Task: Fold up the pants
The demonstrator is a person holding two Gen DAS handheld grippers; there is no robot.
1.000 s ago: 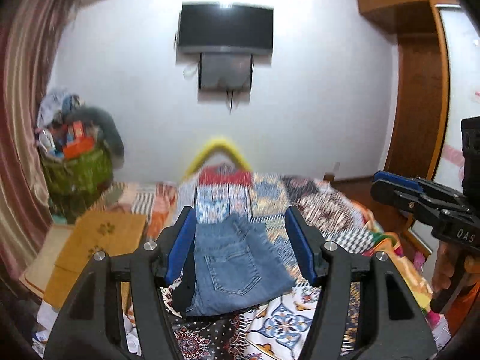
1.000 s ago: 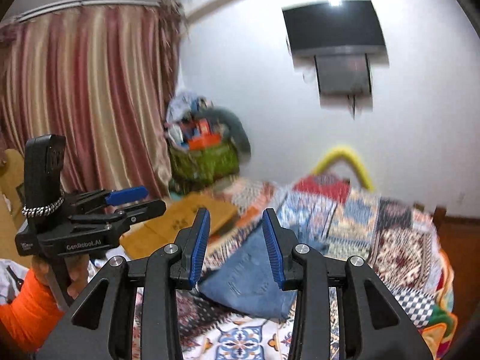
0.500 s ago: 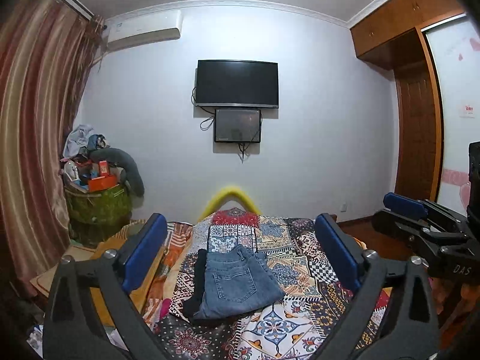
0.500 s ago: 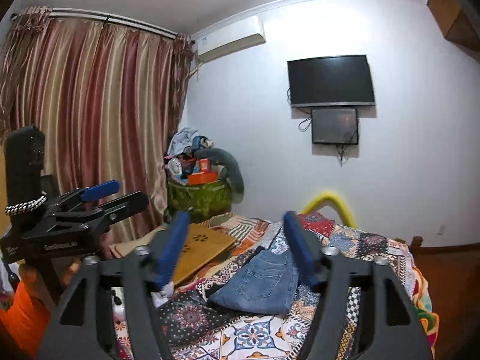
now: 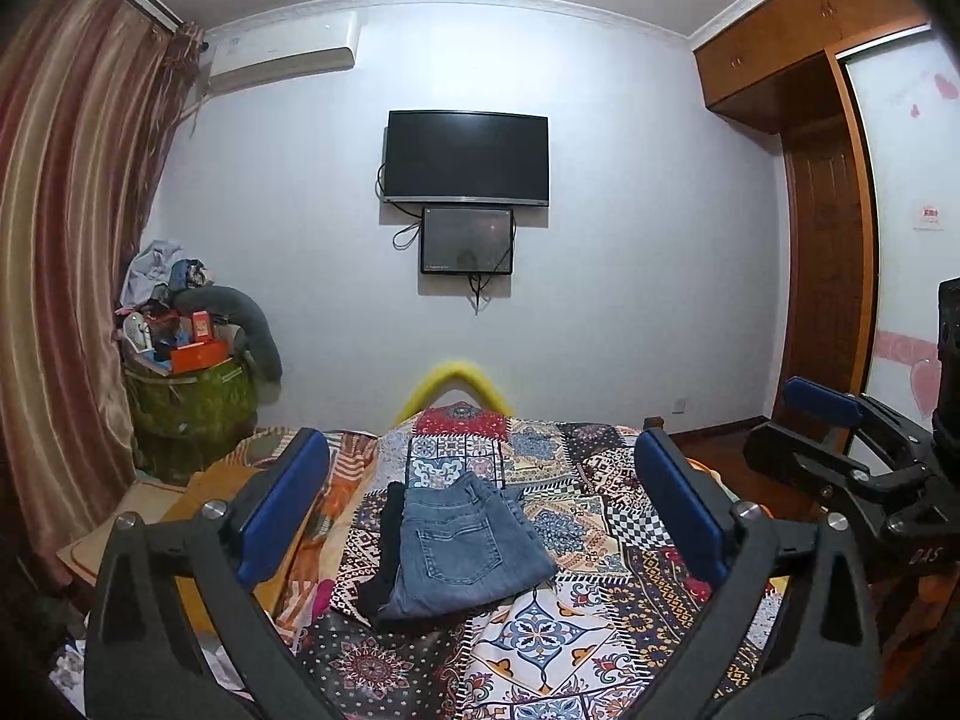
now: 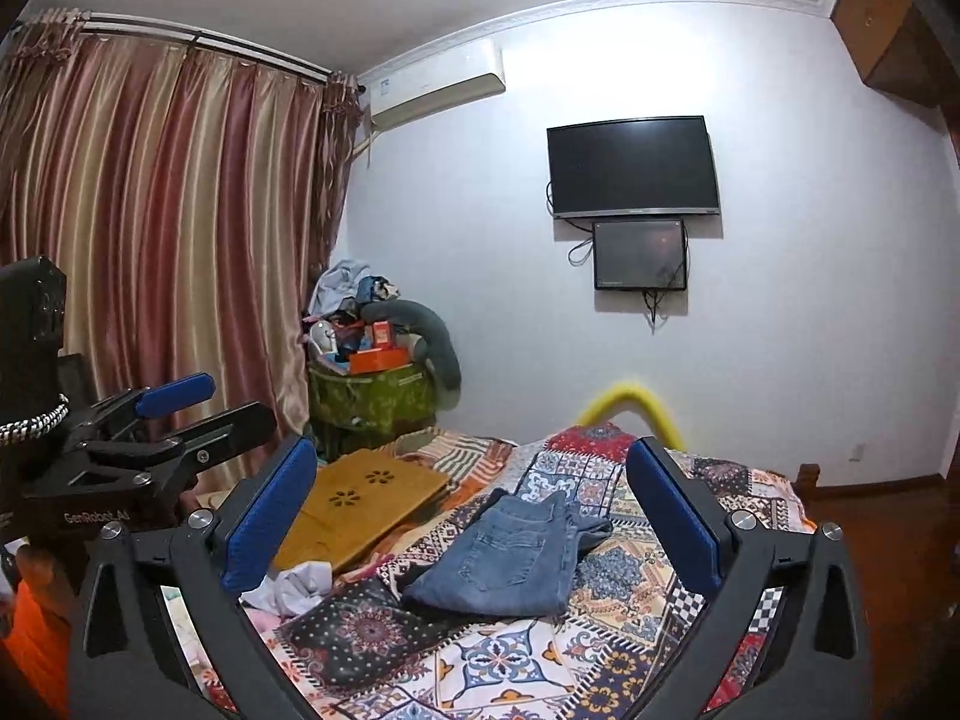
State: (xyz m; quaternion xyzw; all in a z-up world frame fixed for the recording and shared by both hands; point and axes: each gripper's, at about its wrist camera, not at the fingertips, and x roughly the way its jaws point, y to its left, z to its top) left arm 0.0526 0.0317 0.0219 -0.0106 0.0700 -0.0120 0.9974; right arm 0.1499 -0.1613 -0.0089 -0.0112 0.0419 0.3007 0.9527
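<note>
Pants [image 5: 459, 546]: folded into a compact stack, centre of frame on the patterned bedspread [image 5: 606, 540] | Left gripper [image 5: 480, 510]: fingers spread wide, nothing held | Right gripper [image 6: 474, 516]: fingers opening, nothing between, clear of the cloth | Reading: fold appears complete.

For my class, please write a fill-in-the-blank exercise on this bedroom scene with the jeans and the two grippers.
1. The folded jeans lie on a patterned ____.
2. Nothing is held between the blue pads of the left gripper; its jaws stand ____.
3. The dark television hangs on the ____.
4. The right gripper holds ____.

Missing words: bedspread; open; wall; nothing
</note>
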